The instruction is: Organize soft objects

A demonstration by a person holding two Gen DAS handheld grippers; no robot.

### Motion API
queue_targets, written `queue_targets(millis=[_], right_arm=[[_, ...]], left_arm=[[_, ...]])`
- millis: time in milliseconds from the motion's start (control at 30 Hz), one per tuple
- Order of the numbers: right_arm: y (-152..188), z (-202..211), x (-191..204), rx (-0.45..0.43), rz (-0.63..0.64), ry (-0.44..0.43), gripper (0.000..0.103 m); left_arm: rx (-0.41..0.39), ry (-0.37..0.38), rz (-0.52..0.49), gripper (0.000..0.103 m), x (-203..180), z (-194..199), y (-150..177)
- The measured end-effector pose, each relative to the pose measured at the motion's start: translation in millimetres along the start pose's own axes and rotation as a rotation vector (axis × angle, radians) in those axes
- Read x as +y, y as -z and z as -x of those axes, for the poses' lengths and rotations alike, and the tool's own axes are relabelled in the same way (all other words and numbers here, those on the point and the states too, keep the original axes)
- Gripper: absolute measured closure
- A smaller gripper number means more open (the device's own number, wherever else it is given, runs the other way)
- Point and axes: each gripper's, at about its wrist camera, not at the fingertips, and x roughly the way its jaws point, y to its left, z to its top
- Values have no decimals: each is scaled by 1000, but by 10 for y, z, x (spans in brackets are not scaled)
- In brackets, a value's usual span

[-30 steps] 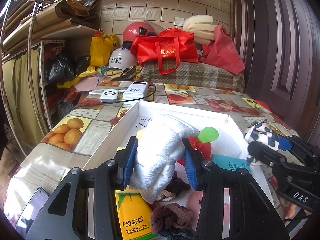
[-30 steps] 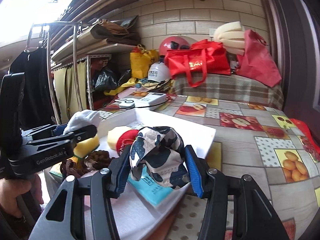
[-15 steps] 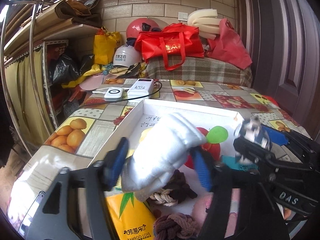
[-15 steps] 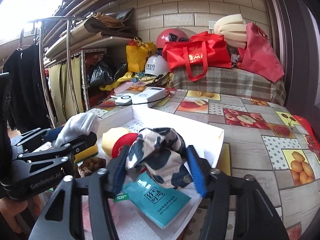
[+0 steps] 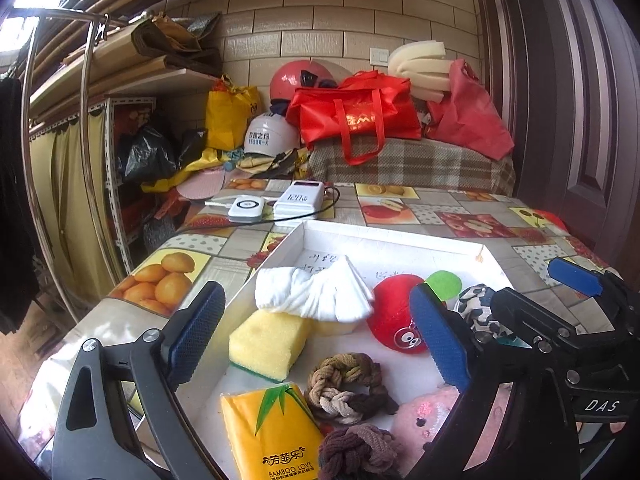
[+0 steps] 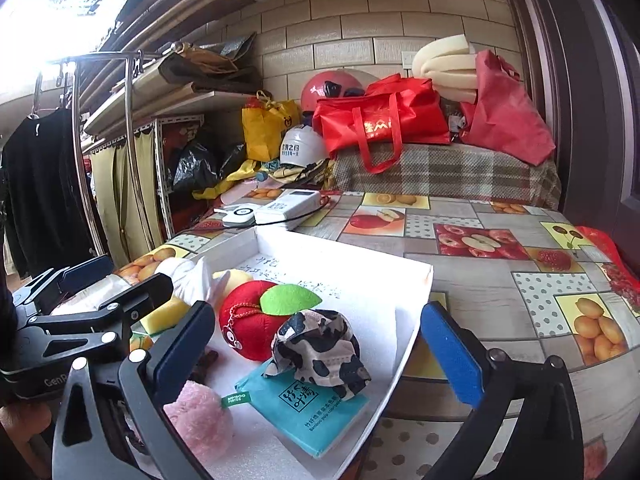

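A cluttered home storage room: tiled brick-pattern wall (image 5: pixel 320 28), shelves (image 5: pixel 120 80) stacked with boards on the left, a clothes rail (image 6: pixel 100 120) with a dark garment, helmets (image 5: pixel 272 136) and red bags (image 5: pixel 356 116) piled beyond a fruit-print desk (image 5: pixel 420 208)

Both wrist cameras look slightly downward, close over the shared white tray (image 5: pixel 384 240) (left and right sides).

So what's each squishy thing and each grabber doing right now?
left gripper: jaws opening, holding nothing
right gripper: jaws opening, holding nothing
white cloth: lying crumpled on the yellow sponge
cow-print cloth: resting on the teal tissue pack
white tray: holding everything
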Motion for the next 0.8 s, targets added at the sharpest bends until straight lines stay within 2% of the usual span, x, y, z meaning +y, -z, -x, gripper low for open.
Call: queue_targets(millis=[133, 267, 400, 467, 567, 667, 800], right_arm=[[33, 182, -6, -60, 18, 33, 0], [77, 346, -60, -58, 36, 87, 0], [140, 551, -230, -47, -10, 248, 0], [172, 657, -363, -30, -51, 252, 0], [205, 883, -524, -49, -102, 287, 0], [219, 1197, -630, -126, -120, 347, 0], [319, 1495, -665, -180, -102, 384, 0]], left_arm=[[-50, 27, -12, 1, -26, 111, 8], [-36, 75, -35, 1, -126, 179, 34], [-19, 88, -80, 1, -296, 325, 98], [7, 78, -82, 1, -374, 395, 142], [25, 70, -67, 1, -461, 531, 173], [-17, 79, -47, 1, -506, 754, 213], [-81, 78, -97, 1, -638, 1024, 255]])
